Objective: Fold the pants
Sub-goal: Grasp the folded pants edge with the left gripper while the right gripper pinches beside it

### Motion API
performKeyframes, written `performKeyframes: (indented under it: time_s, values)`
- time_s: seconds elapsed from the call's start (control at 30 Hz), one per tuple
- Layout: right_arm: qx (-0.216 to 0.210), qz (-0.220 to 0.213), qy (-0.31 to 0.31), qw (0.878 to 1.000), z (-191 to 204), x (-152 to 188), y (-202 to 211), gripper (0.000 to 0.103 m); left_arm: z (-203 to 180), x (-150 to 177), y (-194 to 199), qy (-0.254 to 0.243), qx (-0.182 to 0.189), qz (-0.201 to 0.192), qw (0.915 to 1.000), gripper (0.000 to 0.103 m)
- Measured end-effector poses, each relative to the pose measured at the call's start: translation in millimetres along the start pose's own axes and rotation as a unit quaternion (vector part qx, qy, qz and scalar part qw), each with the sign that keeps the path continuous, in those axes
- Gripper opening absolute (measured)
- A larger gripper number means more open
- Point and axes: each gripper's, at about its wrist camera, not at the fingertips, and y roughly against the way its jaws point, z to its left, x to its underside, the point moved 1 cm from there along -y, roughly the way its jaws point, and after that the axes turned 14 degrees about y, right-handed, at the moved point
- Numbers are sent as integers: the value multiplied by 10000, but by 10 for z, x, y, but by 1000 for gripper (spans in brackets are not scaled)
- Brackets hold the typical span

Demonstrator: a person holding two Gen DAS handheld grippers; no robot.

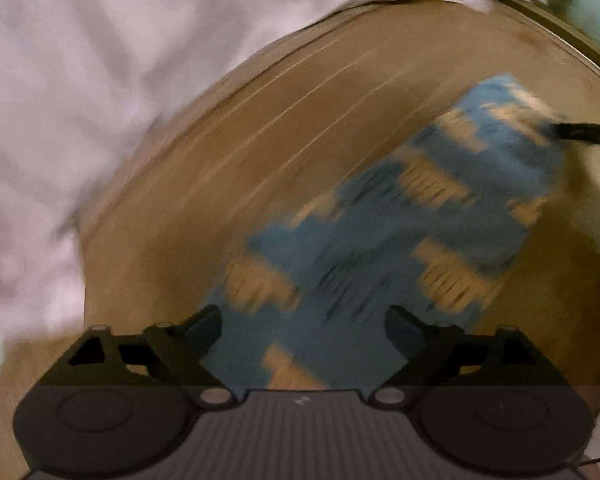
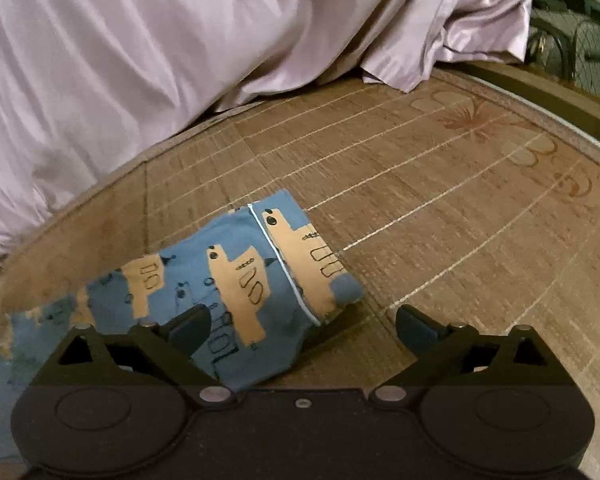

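Note:
Small blue pants point(image 1: 380, 248) with tan vehicle prints lie on a brown bamboo mat; this left wrist view is motion-blurred. My left gripper point(image 1: 303, 326) is open, its jaws spread over the near end of the pants with cloth between them but not pinched. A dark finger of the other gripper point(image 1: 584, 133) touches the pants' far end. In the right wrist view the pants point(image 2: 236, 280) show a white-piped seam and a folded end. My right gripper point(image 2: 303, 326) is open, its left finger point(image 2: 188, 326) over the cloth, its right finger point(image 2: 418, 328) over bare mat.
A rumpled pale lilac quilt point(image 2: 140, 52) is piled along the far side of the mat point(image 2: 440, 200), also seen blurred as the quilt point(image 1: 80, 100) on the left. A wooden bed edge point(image 2: 560, 96) and dim furniture stand at the far right.

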Motion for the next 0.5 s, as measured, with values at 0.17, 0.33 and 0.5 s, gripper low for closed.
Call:
performKeyframes:
  time_s: [0.17, 0.33, 0.5]
  values:
    - [-20, -317, 325, 9990, 70, -12, -4, 99, -753, -756, -63, -727, 383, -445, 9956, 94]
    - [-121, -727, 258, 9969, -60, -94, 104, 97, -1480, -1386, -517, -1091, 1485, -754, 9800, 92]
    - [-220, -320, 82, 9992, -288, -44, -49, 80, -1957, -1793, -1160, -1079, 2081, -313, 9716, 71]
